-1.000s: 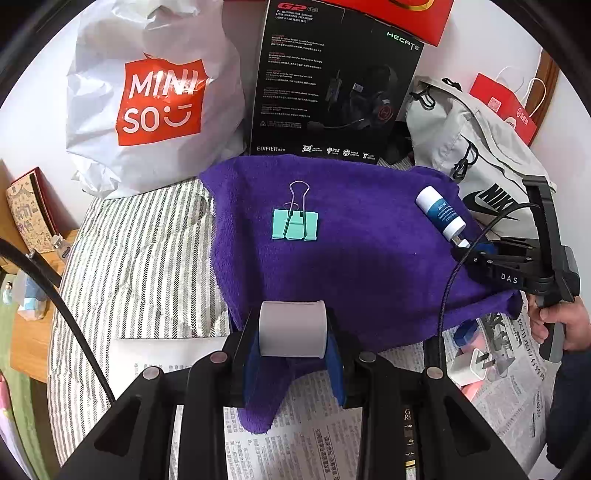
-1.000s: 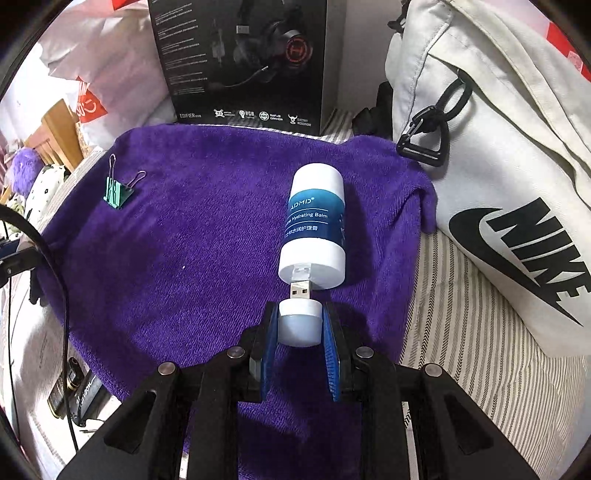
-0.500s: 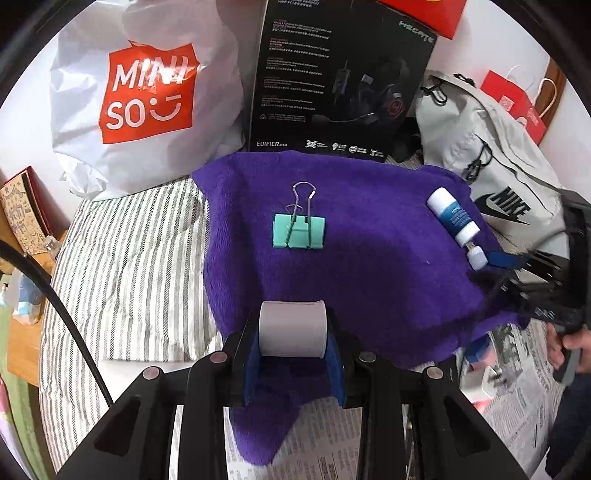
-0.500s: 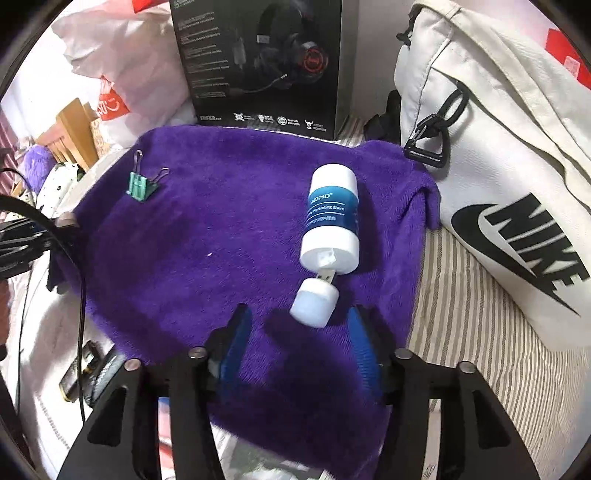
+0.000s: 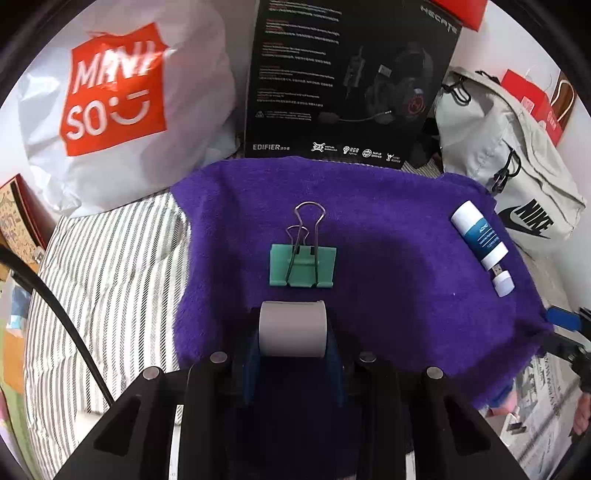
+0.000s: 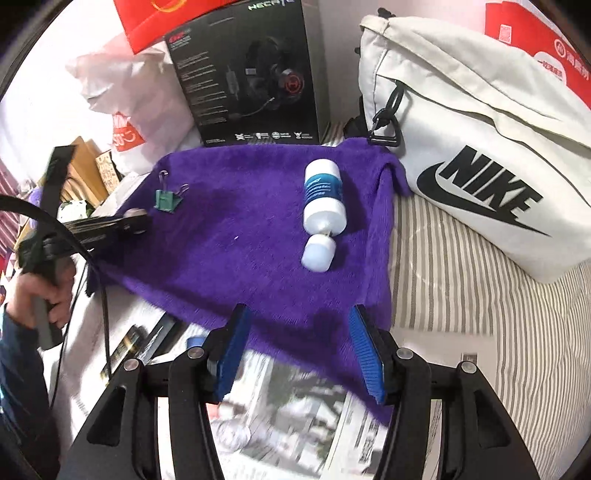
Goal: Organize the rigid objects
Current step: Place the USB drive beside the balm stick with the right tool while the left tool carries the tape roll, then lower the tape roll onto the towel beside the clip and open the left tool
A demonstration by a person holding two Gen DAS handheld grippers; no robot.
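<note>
Far left we see a white MINISO bag (image 5: 110, 96) standing at the back, with striped bedding (image 5: 110, 258) below it. In the right wrist view a hand (image 6: 40, 291) at the left edge grips the handle of the left claw (image 5: 292, 332). We see that claw clamped on a grey roll (image 5: 292, 328), blue pads pressing both flat ends, jaws only narrowly apart. It hangs over the near edge of the purple towel (image 5: 388, 240); we cannot tell if the roll touches the cloth.

Just beyond the roll a green binder clip (image 5: 302, 266) lies flat on the towel, wire handles pointing away from us. Behind the towel a black headset box (image 5: 347, 81) stands upright with a red bag (image 6: 177, 18) on top of it.

Further right a white and blue balm tube (image 5: 478, 234) lies on its side near the towel's right edge. A small white USB stick (image 5: 503, 281) lies at its near end, plug against the tube base.

The right claw (image 6: 301, 354) sits low in its own view, blue pads wide apart with nothing between them, over the towel's near edge, well apart from the USB stick. Newspaper (image 6: 295, 424) shows blurred beneath it.

Far right a white Nike bag (image 6: 480, 147) rests on the bedding beside the towel, and another red bag (image 5: 535, 99) stands behind it.
</note>
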